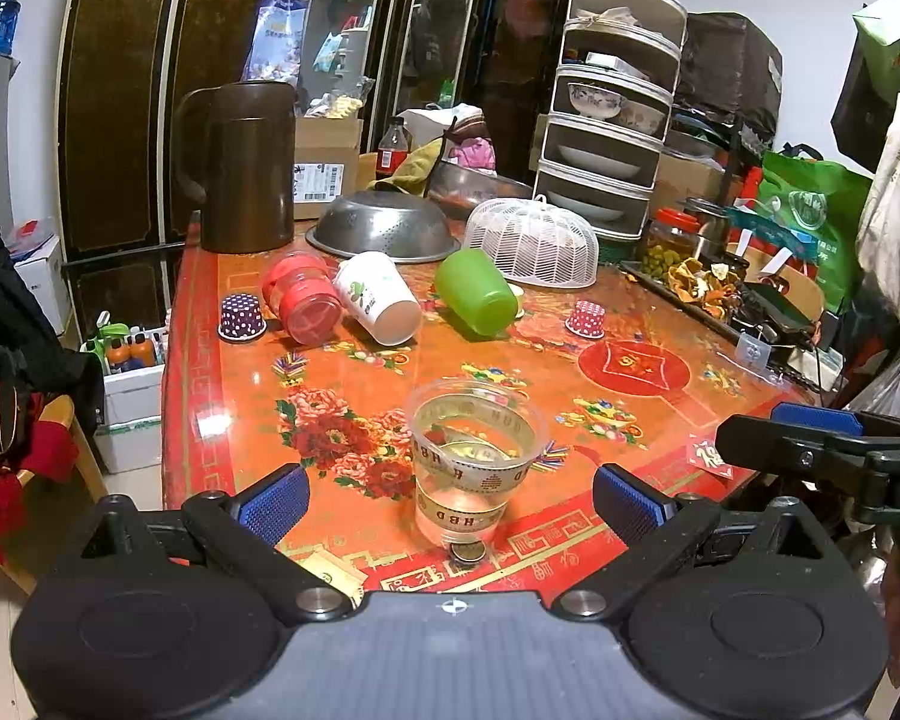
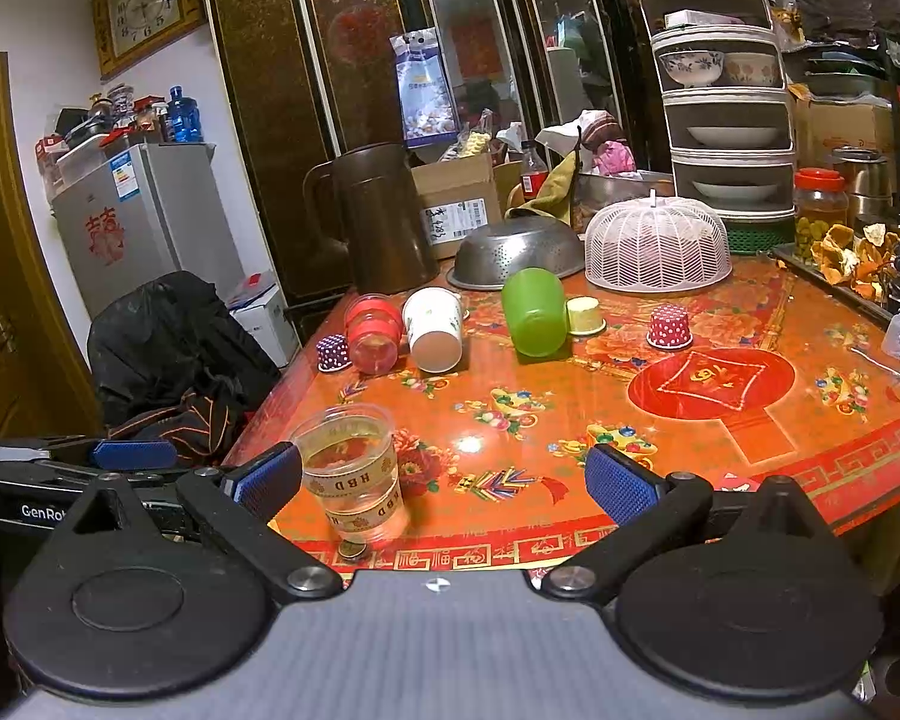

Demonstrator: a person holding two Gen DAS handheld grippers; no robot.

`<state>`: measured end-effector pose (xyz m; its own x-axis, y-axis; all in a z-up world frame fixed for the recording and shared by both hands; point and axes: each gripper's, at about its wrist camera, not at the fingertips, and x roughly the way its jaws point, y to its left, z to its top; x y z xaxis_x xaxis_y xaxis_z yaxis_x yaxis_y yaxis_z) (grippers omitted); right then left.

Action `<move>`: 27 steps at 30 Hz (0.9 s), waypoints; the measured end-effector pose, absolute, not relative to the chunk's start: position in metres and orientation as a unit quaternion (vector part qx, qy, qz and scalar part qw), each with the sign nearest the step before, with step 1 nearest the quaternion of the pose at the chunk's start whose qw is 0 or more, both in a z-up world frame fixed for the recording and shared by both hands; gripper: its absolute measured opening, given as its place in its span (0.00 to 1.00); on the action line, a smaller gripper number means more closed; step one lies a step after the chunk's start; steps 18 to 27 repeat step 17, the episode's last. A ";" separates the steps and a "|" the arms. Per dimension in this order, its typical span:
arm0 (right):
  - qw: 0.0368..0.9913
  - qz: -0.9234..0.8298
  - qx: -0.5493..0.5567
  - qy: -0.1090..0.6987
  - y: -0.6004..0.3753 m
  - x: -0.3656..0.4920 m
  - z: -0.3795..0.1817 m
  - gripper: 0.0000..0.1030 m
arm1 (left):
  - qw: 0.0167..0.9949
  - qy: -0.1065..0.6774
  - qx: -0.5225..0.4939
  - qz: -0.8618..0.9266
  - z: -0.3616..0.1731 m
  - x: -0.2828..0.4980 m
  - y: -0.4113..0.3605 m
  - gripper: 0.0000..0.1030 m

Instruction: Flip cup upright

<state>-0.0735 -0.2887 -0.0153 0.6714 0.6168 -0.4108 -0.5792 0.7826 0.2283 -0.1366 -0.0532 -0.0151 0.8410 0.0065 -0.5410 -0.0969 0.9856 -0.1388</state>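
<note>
Left wrist view: the left gripper [image 1: 450, 501] has jaws spread wide, holding nothing.
Clear plastic cup [image 1: 473, 459]: lower centre of frame, between the fingers, upright, long axis vertical, mouth up.
Right wrist view: the right gripper [image 2: 444, 480] has jaws spread, empty.
Clear plastic cup [image 2: 354, 471]: lower left, beside the left finger, upright on the table [image 2: 690, 420].

- A lived-in home dining room is shown, crowded with household goods.
- Ahead of the tool, a table [image 2: 720, 420] covered in a red flowered cloth is seen.
- Beyond it, a stacked dish rack [image 2: 726, 102] holding bowls and a brown jug [image 2: 384, 216] are placed.
- To the far left, a small fridge [image 2: 144, 216] and a wall clock [image 2: 144, 6] are seen.
</note>
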 end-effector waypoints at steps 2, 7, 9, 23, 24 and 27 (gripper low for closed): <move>0.913 0.327 0.039 0.239 -0.289 -0.074 -0.015 0.99 | 0.956 0.280 -0.080 0.027 -0.015 -0.137 -0.053 0.99; 0.913 0.327 0.038 0.240 -0.289 -0.074 -0.015 0.99 | 0.957 0.279 -0.078 0.026 -0.015 -0.137 -0.053 0.99; 0.913 0.327 0.038 0.240 -0.289 -0.074 -0.015 0.99 | 0.958 0.276 -0.074 0.025 -0.016 -0.137 -0.053 0.99; 0.913 0.324 0.040 0.245 -0.291 -0.070 -0.020 0.99 | 0.960 0.272 -0.066 0.028 -0.015 -0.137 -0.054 0.99; 0.913 0.324 0.040 0.245 -0.291 -0.070 -0.020 0.99 | 0.960 0.272 -0.066 0.028 -0.015 -0.137 -0.054 0.99; 0.913 0.324 0.040 0.245 -0.291 -0.070 -0.020 0.99 | 0.960 0.272 -0.066 0.028 -0.015 -0.137 -0.054 0.99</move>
